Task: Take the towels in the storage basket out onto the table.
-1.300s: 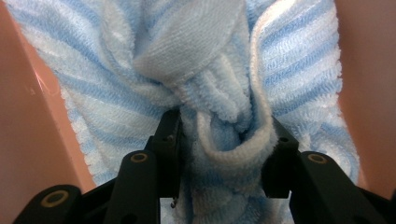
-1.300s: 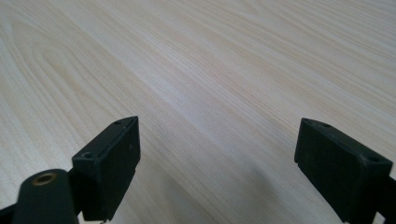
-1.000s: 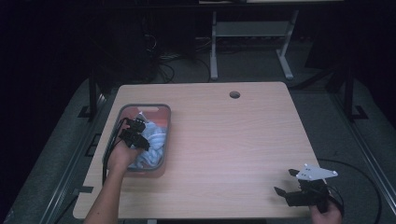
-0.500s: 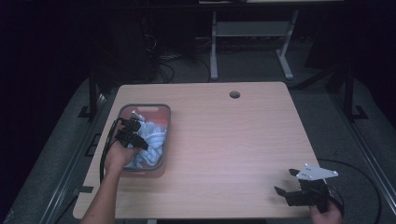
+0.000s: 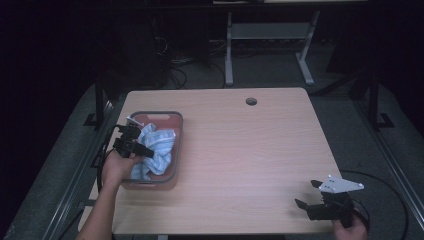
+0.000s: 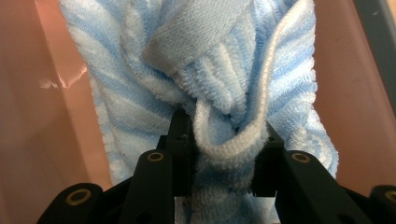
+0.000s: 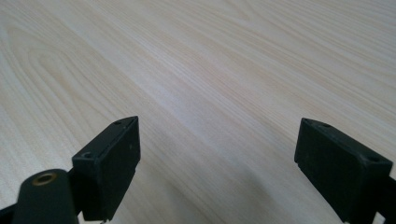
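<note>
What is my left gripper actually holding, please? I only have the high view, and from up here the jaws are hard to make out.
Observer: The left gripper is shut on a fold of the blue-and-white striped towel; the fold bulges out between the pads.
Operator: Thank you. Is the right gripper carrying anything?
Observer: No. In its own view the right gripper stands wide open, with bare wooden table between the jaws.
Operator: What lies behind the towel?
Observer: The pink inner wall of the bin.

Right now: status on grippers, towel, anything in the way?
Left gripper shut on blue striped towel in the pink bin. Right gripper open over bare table. Nothing in the way.
</note>
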`<state>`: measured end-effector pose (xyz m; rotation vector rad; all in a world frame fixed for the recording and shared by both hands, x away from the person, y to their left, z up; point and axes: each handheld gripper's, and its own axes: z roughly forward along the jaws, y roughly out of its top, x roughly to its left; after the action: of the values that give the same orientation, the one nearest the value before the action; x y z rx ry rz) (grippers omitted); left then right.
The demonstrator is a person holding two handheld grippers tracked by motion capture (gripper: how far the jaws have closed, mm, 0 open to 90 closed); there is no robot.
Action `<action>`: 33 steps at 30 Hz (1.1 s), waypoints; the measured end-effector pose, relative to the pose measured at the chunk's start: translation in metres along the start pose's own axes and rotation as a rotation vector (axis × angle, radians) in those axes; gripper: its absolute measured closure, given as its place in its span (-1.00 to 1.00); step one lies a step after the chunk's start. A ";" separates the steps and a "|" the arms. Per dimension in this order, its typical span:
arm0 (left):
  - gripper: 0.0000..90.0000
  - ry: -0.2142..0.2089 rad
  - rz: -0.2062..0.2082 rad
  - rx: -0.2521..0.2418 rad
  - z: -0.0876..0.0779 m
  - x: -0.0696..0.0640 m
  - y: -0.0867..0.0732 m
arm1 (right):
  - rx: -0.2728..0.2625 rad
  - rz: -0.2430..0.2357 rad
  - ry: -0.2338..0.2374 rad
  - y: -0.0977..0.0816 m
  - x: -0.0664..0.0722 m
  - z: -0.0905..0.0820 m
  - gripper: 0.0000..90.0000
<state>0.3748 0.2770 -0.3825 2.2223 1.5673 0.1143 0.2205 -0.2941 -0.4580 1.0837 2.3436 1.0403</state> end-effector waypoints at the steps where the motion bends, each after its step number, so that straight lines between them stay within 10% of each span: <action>1: 0.48 0.000 0.000 0.000 0.000 0.000 0.000 | 0.000 0.000 0.000 0.000 0.000 0.000 -0.70; 33: 0.49 -0.117 -0.027 -0.174 -0.059 0.015 -0.008 | -0.011 -0.003 -0.021 0.003 -0.003 0.000 -0.69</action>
<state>0.3550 0.3096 -0.3348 2.0363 1.4659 0.1069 0.2235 -0.2953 -0.4559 1.0812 2.3193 1.0345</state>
